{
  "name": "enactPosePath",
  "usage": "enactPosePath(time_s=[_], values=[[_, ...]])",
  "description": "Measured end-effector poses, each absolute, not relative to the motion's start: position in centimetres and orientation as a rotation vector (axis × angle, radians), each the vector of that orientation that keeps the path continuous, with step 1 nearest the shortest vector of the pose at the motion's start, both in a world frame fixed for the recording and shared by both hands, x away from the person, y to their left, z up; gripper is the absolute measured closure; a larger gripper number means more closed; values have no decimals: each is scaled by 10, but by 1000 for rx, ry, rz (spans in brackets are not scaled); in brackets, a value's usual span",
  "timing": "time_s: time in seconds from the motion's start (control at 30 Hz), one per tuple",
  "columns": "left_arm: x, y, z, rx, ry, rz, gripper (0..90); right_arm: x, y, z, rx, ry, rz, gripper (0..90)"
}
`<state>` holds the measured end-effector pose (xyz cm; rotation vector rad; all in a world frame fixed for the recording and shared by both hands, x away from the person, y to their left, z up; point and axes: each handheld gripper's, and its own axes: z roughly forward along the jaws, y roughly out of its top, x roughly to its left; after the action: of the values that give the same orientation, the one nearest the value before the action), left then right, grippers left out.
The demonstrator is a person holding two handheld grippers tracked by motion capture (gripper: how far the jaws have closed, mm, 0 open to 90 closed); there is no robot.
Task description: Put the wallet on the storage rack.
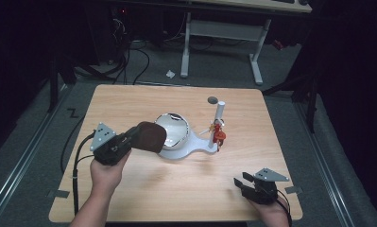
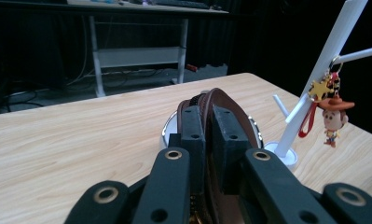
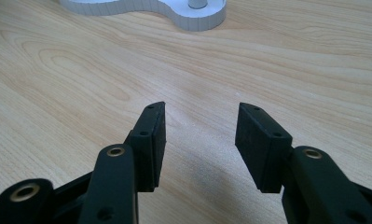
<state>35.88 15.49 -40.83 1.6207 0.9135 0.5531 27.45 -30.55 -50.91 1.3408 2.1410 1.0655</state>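
The left gripper (image 2: 204,140) has its pads pressed together on the edge of a brown zip pouch (image 1: 147,136), the zipper seam running up between them in the left gripper view. The pouch looks soft and light, a flat leather-like purse that would sag or swing if pinched at a corner; holding it near the zipped rim, as here, seems the firmest place. It hangs above the table (image 1: 129,101), just at nine o'clock of the shiny bowl (image 1: 174,130) on the white stand (image 1: 195,146), whose post carries a cowboy keychain (image 2: 334,116). The left hand (image 1: 106,172) holds its gripper tilted toward two o'clock, forearm rising from the near edge. The right gripper (image 3: 200,140) rests low at five o'clock, jaws apart and empty.
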Motion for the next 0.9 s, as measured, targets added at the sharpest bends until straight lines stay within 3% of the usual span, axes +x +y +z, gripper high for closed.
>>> enactPosePath(time_s=[0.57,0.9], values=[[410,119,-416,1668,983,568,838,274,-304,-509,1320,2154,1069,533],[418,113,-425,1679,1016,559,838,273,-305,-509,1329,2156,1071,533]])
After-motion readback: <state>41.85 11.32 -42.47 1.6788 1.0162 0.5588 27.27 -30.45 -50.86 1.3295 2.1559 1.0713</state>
